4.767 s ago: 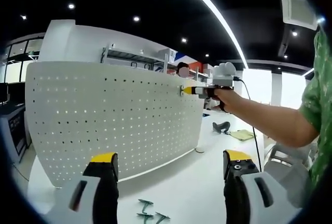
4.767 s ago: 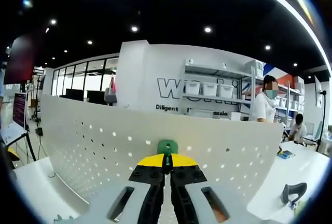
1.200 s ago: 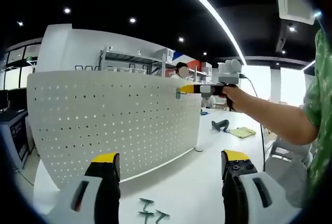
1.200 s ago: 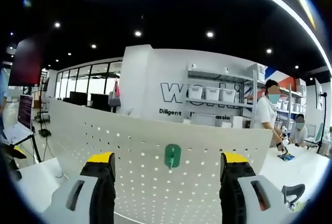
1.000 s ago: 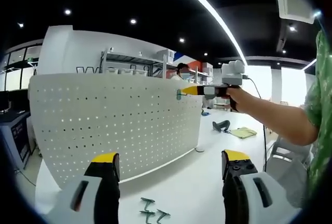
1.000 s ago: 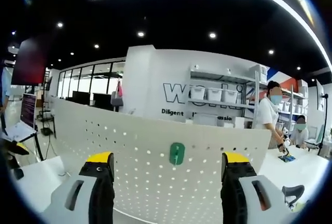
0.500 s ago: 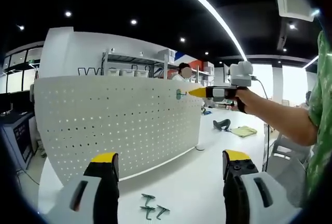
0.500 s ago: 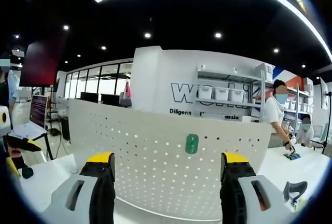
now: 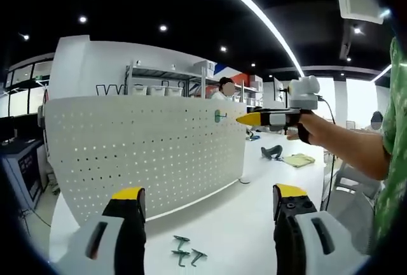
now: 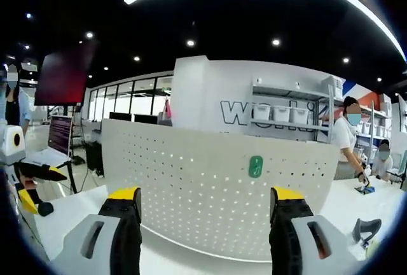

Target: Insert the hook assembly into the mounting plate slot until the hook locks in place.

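A white perforated mounting plate [image 9: 146,154] stands upright on the white table; it also spans the right gripper view [image 10: 210,192]. A green hook [image 10: 255,166] hangs on the plate near its top, and in the left gripper view the hook [image 9: 219,116] sticks out near the plate's upper right corner. My right gripper [image 10: 201,206] is open and empty, a way back from the hook. It enters the left gripper view [image 9: 245,119] from the right, clear of the plate. My left gripper [image 9: 206,202] is open and empty, low in front of the plate.
Three spare green hooks [image 9: 184,251] lie on the table [image 9: 235,224] in front of the plate. A dark object [image 10: 364,230] rests on the table at far right. People stand by shelving [image 10: 286,112] behind the plate. A laptop [image 10: 51,144] sits at left.
My right gripper, shut on the hook at the plate 4.8 s ago, has opened, left the hook hanging on the plate and backed away. The left gripper stays open.
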### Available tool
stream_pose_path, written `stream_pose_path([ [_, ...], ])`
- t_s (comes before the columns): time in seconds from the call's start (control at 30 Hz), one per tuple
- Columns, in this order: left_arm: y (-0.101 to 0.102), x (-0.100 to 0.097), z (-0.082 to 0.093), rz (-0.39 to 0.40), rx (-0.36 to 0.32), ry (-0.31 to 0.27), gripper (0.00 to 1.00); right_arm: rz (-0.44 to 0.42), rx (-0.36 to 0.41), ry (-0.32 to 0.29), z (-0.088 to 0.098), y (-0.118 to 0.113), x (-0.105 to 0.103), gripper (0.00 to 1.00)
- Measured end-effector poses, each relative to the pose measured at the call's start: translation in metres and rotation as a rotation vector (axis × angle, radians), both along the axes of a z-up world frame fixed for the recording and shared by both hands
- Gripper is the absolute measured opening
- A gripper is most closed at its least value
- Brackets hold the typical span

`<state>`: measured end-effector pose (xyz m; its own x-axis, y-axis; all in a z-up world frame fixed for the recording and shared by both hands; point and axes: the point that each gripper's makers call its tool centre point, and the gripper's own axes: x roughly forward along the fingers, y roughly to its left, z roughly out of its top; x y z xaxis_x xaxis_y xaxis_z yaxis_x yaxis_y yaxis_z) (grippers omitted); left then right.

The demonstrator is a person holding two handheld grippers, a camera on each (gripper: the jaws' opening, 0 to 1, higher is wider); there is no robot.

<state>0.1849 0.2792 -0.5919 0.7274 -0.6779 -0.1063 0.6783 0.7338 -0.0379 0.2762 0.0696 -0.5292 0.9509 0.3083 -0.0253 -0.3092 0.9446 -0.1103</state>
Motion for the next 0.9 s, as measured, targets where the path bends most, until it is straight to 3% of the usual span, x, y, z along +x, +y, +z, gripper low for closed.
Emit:
stream_pose_path([
  [0.4, 0.004, -0.012, -0.018, 0.003, 0.020, 0.034, 0.84, 0.072, -0.011, 0.052, -0.027, 0.029, -0.017, 0.83],
  [0.9, 0.000, -0.020, -0.034, -0.006, 0.031, 0.067, 0.83, 0.163, -0.037, 0.174, -0.084, 0.068, -0.039, 0.81],
])
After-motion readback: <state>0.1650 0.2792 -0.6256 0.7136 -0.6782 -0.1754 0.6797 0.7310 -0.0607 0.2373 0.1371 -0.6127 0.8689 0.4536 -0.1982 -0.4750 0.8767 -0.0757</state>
